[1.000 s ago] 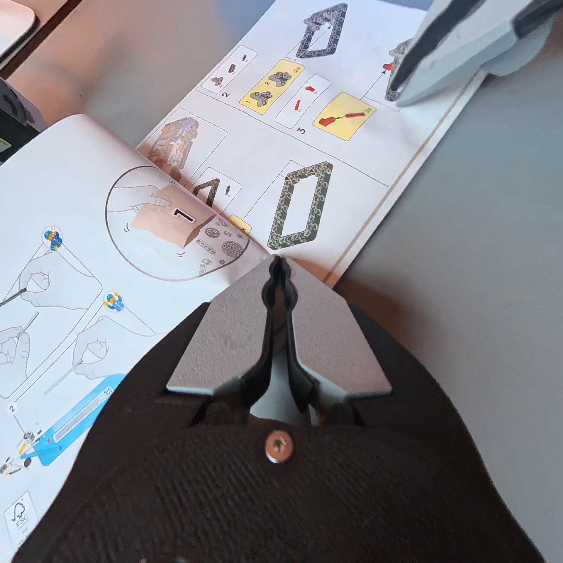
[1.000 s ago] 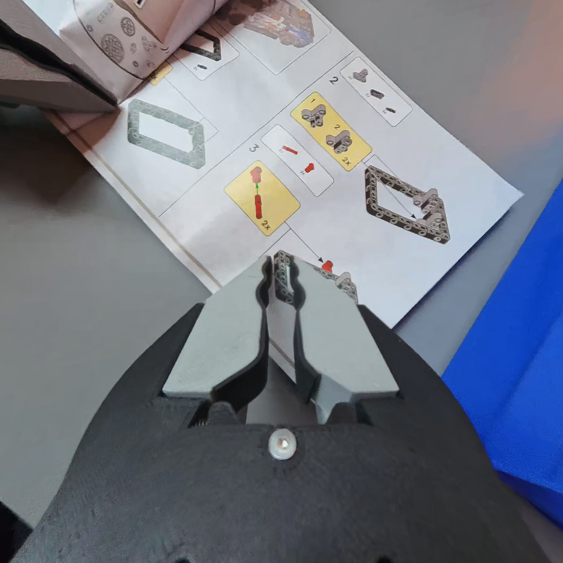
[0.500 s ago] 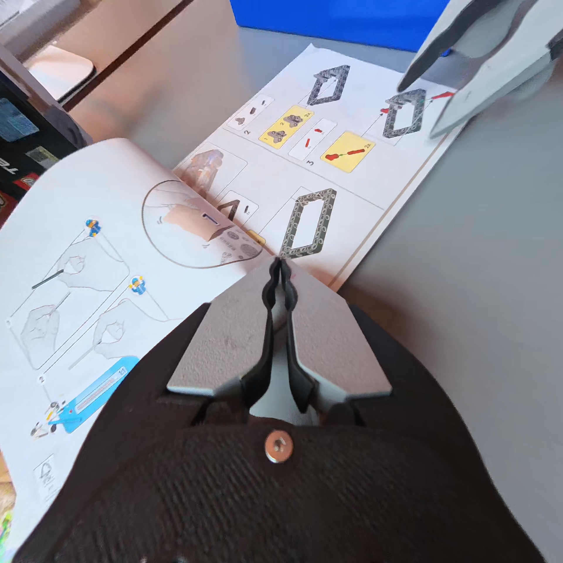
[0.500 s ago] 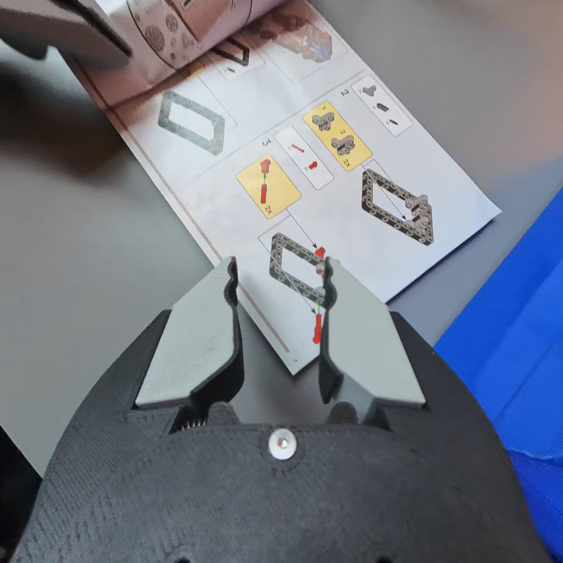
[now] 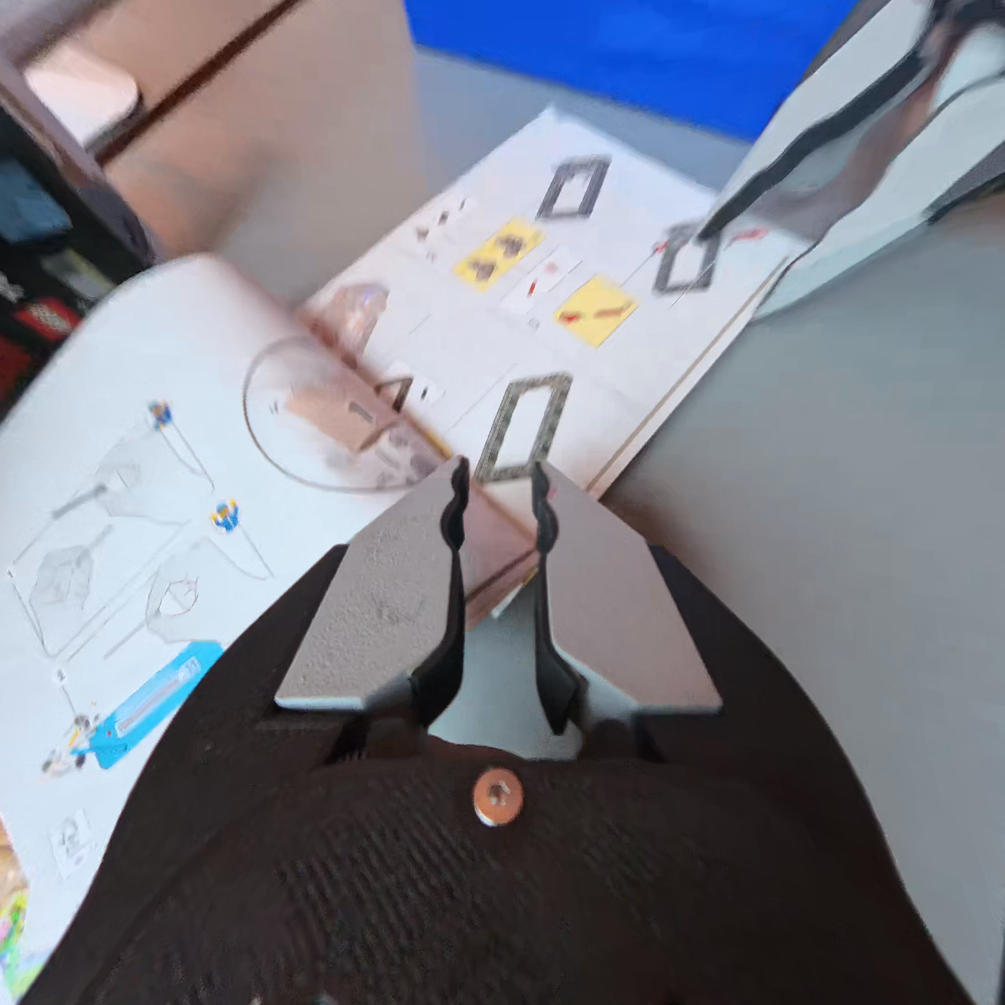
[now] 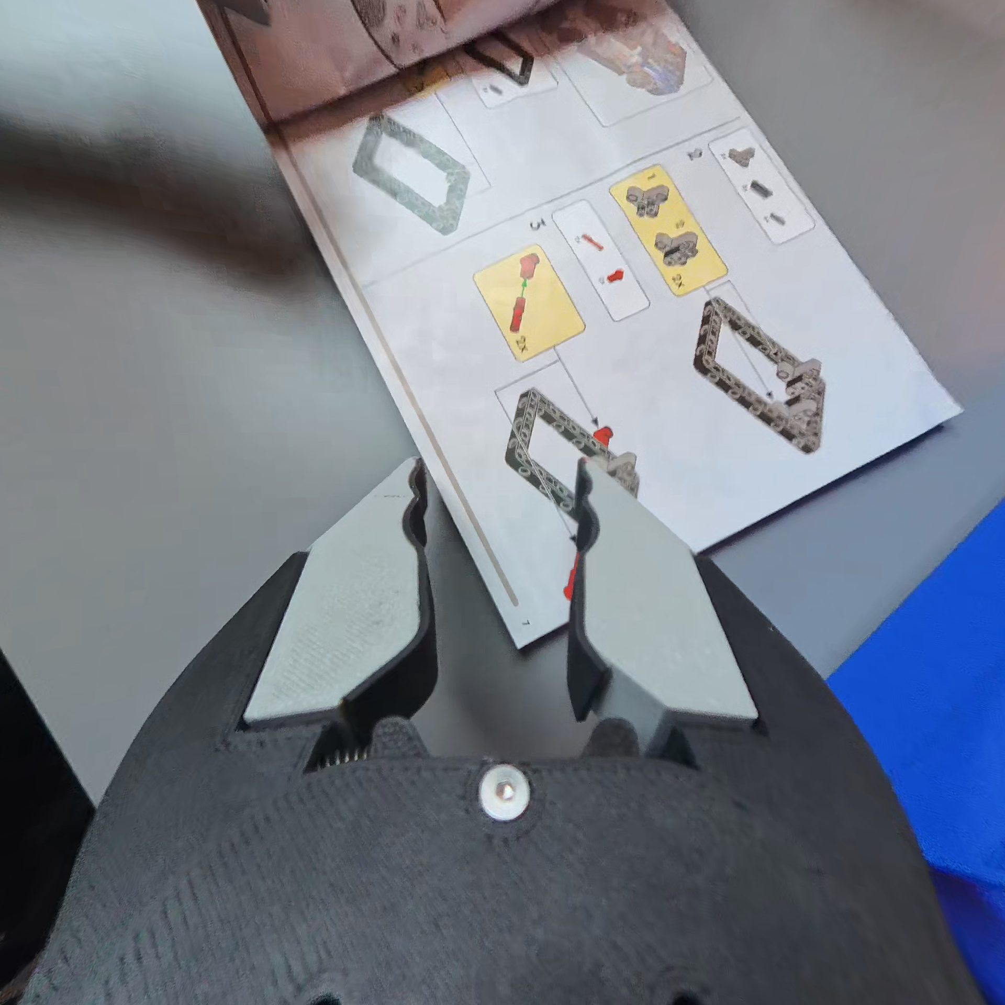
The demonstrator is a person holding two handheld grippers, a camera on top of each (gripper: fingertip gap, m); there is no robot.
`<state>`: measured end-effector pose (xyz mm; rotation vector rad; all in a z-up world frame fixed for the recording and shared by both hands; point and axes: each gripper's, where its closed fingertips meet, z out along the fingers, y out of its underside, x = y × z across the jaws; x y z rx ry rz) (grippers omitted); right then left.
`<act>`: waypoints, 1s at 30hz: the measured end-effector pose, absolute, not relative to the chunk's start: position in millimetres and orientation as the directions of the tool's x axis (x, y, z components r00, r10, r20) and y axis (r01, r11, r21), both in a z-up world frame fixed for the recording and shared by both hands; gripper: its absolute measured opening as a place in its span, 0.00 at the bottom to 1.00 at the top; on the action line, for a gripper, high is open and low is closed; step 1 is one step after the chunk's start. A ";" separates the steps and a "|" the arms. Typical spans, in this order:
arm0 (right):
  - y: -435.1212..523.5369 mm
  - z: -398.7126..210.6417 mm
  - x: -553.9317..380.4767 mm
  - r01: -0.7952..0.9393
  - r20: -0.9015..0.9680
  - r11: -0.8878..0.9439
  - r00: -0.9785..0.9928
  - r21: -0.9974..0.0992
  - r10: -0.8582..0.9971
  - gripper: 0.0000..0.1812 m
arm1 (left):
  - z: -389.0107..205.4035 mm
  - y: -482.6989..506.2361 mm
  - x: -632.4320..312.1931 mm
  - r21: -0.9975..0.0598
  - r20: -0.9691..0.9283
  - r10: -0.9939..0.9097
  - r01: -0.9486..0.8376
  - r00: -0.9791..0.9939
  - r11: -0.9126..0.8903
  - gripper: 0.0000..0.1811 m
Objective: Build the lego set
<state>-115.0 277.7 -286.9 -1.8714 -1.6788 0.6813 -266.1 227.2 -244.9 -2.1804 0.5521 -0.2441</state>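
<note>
Both tools are hanging released and empty over the open instruction booklet [image 6: 625,337] on the grey desk [image 6: 163,380]: the left tool [image 5: 499,478] just short of its spine, the right tool [image 6: 500,467] at its near corner. Seemingly, no loose bricks are showing.

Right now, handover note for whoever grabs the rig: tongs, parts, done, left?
Left tongs: open, empty, over the near edge of the booklet.
Right tongs: open, empty, over the booklet's corner.
Booklet lies open on the grey table, left page curled up. Blue bin beside it on the right.
Done: booklet opened; no bricks in view, nothing built.
Left: fetch the parts and start the first steps.
</note>
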 end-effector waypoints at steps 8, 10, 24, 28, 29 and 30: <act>267.3 -271.3 -163.4 0.638 -0.076 -0.077 0.028 -0.766 0.997 0.27 | -219.0 305.9 -254.2 -0.670 -0.103 -0.607 -0.506 0.788 -0.543 0.24; 269.0 -282.3 -161.5 0.687 -0.007 -0.034 0.042 -0.726 0.999 0.26 | -250.0 316.9 -265.6 -0.550 -0.131 -0.599 -0.561 0.790 -0.619 0.20; 280.8 -293.4 -84.4 0.765 -0.004 -0.108 0.136 -0.635 0.991 0.29 | -269.4 295.7 -328.7 -0.533 -0.381 -0.509 -0.633 0.772 -0.562 0.11; 278.3 -292.3 -88.2 0.771 0.032 -0.066 0.111 -0.633 0.993 0.26 | -264.1 294.6 -340.9 -0.566 -0.379 -0.457 -0.592 0.805 -0.573 0.11; 278.3 -291.3 -89.0 0.772 0.045 -0.051 0.102 -0.633 0.994 0.25 | -260.8 294.4 -344.8 -0.571 -0.391 -0.439 -0.587 0.809 -0.573 0.10; 278.9 -289.7 -90.3 0.771 0.058 -0.036 0.095 -0.636 0.994 0.25 | -257.8 293.6 -349.6 -0.573 -0.407 -0.419 -0.584 0.812 -0.575 0.08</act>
